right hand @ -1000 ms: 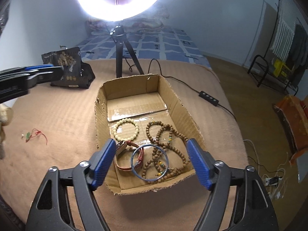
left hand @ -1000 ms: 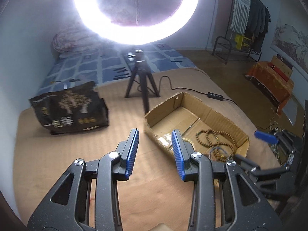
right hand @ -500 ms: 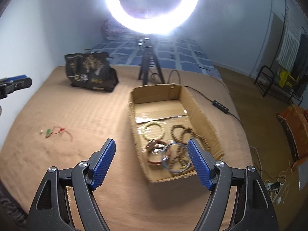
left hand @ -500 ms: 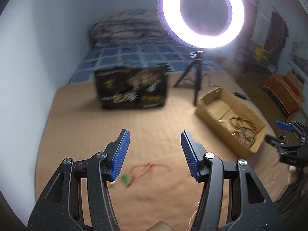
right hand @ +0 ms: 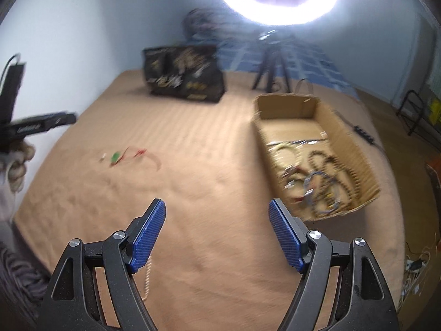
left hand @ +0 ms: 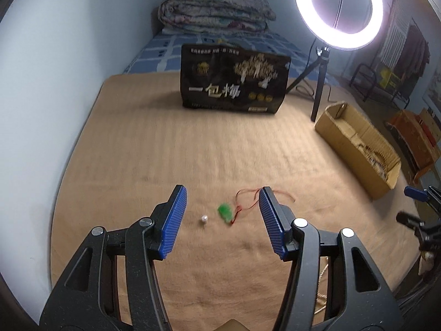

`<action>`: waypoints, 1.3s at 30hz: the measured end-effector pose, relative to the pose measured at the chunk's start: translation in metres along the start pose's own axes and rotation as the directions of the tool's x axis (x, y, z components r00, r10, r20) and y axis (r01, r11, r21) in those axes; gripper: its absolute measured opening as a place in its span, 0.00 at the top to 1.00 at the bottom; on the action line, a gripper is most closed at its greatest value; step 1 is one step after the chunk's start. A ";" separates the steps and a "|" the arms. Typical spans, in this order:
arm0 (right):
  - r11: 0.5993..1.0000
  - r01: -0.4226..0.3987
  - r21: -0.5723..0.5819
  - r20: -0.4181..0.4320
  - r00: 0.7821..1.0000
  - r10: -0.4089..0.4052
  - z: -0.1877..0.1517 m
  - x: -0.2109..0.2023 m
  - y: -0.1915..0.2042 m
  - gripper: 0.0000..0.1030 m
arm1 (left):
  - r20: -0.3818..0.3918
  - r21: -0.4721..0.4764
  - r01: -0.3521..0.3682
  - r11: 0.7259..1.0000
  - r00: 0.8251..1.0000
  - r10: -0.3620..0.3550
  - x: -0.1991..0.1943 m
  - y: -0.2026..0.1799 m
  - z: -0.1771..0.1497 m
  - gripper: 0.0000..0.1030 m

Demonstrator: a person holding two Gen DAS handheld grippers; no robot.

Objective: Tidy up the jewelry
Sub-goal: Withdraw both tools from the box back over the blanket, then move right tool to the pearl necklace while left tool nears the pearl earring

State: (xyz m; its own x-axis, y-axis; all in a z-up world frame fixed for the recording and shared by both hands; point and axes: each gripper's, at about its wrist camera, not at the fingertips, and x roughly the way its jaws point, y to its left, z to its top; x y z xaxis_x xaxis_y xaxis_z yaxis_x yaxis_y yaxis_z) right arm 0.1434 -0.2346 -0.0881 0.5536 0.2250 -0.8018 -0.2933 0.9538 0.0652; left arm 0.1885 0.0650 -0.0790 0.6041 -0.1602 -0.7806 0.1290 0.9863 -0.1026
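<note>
L gripper (left hand: 222,207) wide open, empty, aimed at green pendant (left hand: 225,211) w/ red cord (left hand: 249,197): dead ahead between pads, cord trailing right. R gripper (right hand: 217,229) farther off.

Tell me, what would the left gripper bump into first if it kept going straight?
Probably the green pendant on its red cord, lying on the blanket between the open left gripper fingers. Depth is unclear.

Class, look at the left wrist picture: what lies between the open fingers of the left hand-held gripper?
A green pendant on a red cord and a small white bead, lying on the tan blanket.
</note>
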 end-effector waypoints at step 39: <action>0.972 -0.230 0.049 -0.336 0.913 0.233 -0.066 0.079 0.062 0.29 | -0.166 0.085 0.028 0.996 0.986 -0.013 0.096 0.019 -0.045 0.75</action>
State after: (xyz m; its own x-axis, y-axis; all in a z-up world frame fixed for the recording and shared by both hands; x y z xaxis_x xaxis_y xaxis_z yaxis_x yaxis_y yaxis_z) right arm 0.1172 -0.1711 -0.1868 0.1748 0.3607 -0.9162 -0.3739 0.8851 0.2771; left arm 0.2136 0.0698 -0.1835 0.4631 -0.1647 -0.8709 0.2119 0.9747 -0.0716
